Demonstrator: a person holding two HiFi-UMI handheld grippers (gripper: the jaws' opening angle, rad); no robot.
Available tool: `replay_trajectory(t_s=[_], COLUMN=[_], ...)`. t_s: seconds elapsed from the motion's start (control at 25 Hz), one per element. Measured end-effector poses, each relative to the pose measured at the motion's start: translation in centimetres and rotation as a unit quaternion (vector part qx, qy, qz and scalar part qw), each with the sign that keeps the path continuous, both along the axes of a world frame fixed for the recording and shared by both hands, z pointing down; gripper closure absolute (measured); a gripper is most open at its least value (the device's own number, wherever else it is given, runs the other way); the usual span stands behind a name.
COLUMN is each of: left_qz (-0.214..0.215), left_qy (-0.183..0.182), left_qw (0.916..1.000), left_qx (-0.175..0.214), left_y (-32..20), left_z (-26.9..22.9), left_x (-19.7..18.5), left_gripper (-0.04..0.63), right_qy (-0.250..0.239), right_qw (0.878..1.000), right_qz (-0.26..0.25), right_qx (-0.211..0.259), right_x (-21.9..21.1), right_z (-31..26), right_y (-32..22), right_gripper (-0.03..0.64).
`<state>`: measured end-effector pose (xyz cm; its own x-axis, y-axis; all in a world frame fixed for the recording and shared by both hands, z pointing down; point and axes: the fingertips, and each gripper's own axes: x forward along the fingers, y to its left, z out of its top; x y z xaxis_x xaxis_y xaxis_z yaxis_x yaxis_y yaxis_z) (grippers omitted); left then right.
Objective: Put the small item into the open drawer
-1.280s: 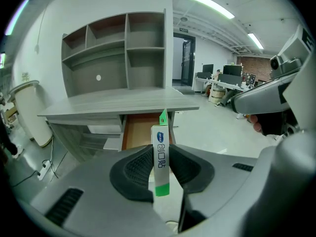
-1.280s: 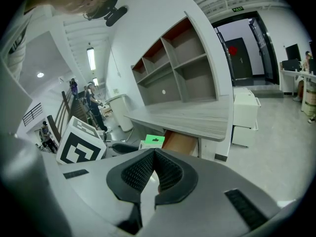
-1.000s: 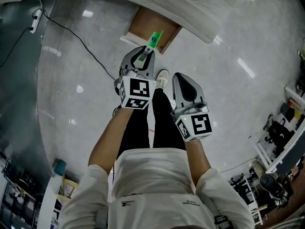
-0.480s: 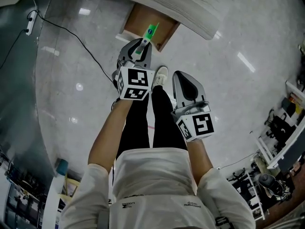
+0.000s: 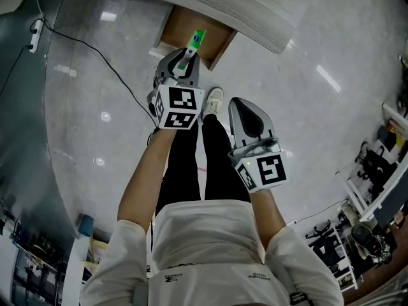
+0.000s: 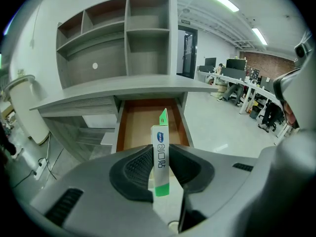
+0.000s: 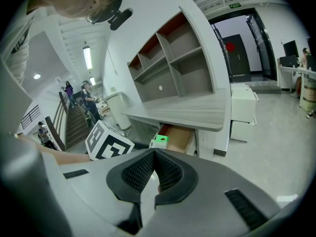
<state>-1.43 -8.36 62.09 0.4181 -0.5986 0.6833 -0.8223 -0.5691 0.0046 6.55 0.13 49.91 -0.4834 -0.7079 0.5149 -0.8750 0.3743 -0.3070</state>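
Observation:
My left gripper (image 5: 185, 64) is shut on a small flat green-and-white pack (image 5: 194, 43), which sticks up from between the pads. The pack's top hangs over the front part of the open wooden drawer (image 5: 178, 30) under the grey desk. In the left gripper view the pack (image 6: 160, 157) stands upright in my left gripper (image 6: 160, 166), and the bare drawer (image 6: 142, 125) lies straight ahead below the desktop. My right gripper (image 5: 246, 110) hangs lower and to the right, shut with nothing in it. The right gripper view has the right gripper (image 7: 154, 154), the pack (image 7: 159, 139) and the drawer (image 7: 180, 135).
The grey desktop (image 5: 255, 5) overhangs the drawer. A black cable (image 5: 95, 48) crosses the shiny floor from a power strip (image 5: 32, 36) at the left. The person's legs and a white shoe (image 5: 213, 101) stand just before the drawer. Open shelves (image 6: 123, 38) rise above the desk.
My left gripper has carried the pack forward, from short of the drawer front to over the drawer. The right gripper has barely moved.

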Motion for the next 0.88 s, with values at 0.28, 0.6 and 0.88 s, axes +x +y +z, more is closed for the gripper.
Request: replay_trajectory(t_s=[0.28, 0.6, 0.88], left_qz=[0.006, 0.011, 0.011], left_qy=[-0.002, 0.000, 0.002], left_qw=[0.9999, 0.9995, 0.9993], left_qx=[-0.010, -0.029, -0.035], left_y=[-1.0, -1.8, -2.5], left_z=[1.1, 2.5, 3.1], left_x=[0.4, 0.8, 1.0], left_gripper=[0.491, 0.490, 0.489], right_qy=[0.002, 0.004, 0.002], right_qw=[1.000, 1.000, 1.000], right_qz=[-0.002, -0.001, -0.001], right_qx=[-0.003, -0.010, -0.012], right_x=[-0.2, -0.1, -0.2], right_z=[0.1, 0.6, 0.9], right_y=[-0.4, -0.6, -0.8], right_gripper=[0.589, 0.588, 0.588])
